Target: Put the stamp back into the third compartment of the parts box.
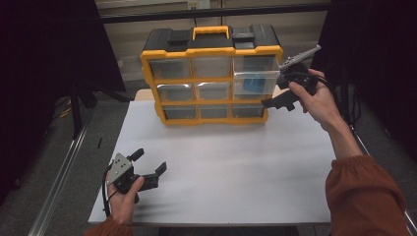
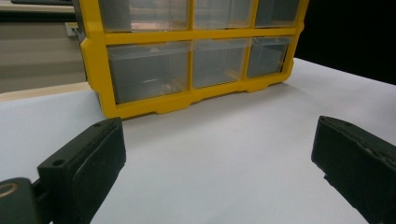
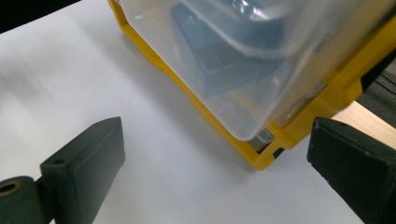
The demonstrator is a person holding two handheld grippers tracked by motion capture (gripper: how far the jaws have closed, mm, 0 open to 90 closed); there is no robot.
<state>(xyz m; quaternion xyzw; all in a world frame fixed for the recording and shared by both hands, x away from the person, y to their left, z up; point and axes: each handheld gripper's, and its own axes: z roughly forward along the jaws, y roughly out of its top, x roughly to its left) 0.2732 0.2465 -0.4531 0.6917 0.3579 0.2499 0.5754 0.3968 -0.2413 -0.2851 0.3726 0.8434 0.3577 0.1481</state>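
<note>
A yellow-and-black plastic organiser with nine clear drawers (image 1: 211, 78) stands upright at the far middle of the white table (image 1: 221, 172), its drawer fronts facing the person, so each bin can be reached from the near side. The clear middle-right drawer (image 1: 253, 83) juts out of its slot, and a blue block-like object (image 1: 252, 82) lies inside it. In the right gripper view the pulled-out bin hangs over the table with the blue piece behind its wall.

The right gripper (image 1: 275, 101) is held up at the organiser's right edge, just beside that drawer, jaws spread apart and gripping nothing. My guess is it sits there to work the drawer or reach for what is inside. The right hand (image 1: 317, 98) tilts it inward towards the cabinet.

The left gripper (image 1: 150, 164) rests low at the near left corner of the table, jaws wide apart too, well away from the organiser; it looks parked, out of the way.

Between the two lies a broad bare stretch of table, free for moving. The tight spots are on the right, where the organiser's side and the table's right edge are close, and beneath the overhanging drawer.
</note>
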